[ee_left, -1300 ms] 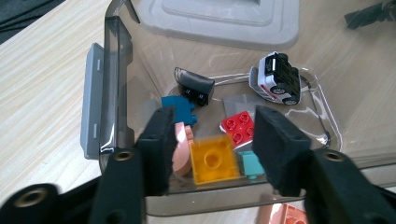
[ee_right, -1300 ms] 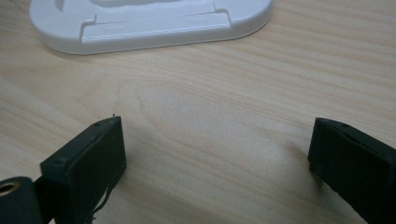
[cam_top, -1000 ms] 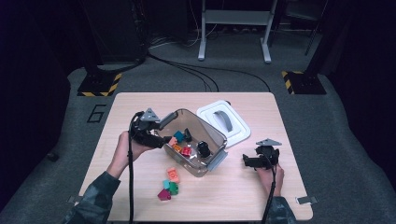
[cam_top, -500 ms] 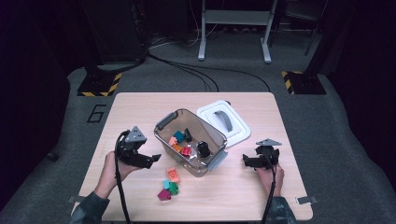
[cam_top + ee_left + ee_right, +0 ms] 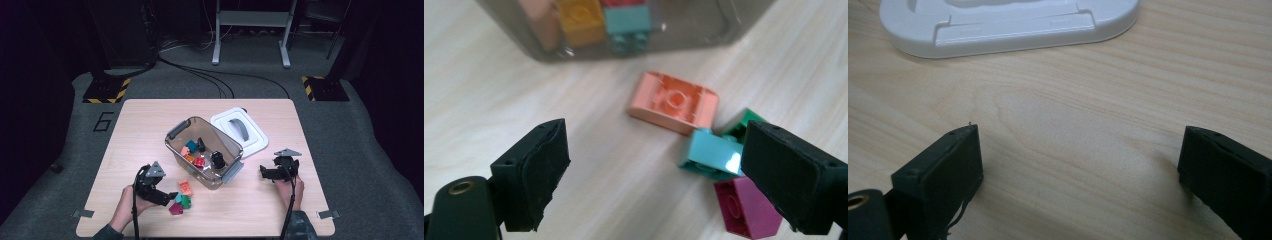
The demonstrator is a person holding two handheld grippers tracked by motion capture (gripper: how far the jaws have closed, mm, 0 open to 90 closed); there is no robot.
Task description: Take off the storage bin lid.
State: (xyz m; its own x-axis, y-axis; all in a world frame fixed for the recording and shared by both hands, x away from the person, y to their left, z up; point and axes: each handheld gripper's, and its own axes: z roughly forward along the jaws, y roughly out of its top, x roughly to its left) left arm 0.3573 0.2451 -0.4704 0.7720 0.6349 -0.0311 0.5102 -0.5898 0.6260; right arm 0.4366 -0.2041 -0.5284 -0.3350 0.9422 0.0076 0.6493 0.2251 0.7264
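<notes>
A clear plastic bin (image 5: 218, 134) holding several coloured bricks stands mid-table. In front of it lie loose bricks: a salmon one (image 5: 185, 187) (image 5: 674, 102), a teal one (image 5: 179, 198) (image 5: 711, 157), a green one (image 5: 187, 202) (image 5: 749, 120) and a magenta one (image 5: 175, 208) (image 5: 746, 207). My left gripper (image 5: 170, 196) (image 5: 664, 180) sits low just left of them. Its jaws have just been opening and stand open over bare table, with the teal and magenta bricks close by the right jaw. My right gripper (image 5: 263, 173) (image 5: 1083, 170) rests open on the table right of the bin, with nothing in it.
The bin's white lid (image 5: 239, 131) (image 5: 1008, 25) lies flat behind and right of the bin, just ahead of my right gripper. The bin wall (image 5: 689, 30) rises close beyond the loose bricks. The wooden table (image 5: 135, 130) shows bare wood at its left and front.
My left gripper has come down and back from the bin's left rim to the table beside the loose bricks, and its jaws have widened. The right gripper has stayed put.
</notes>
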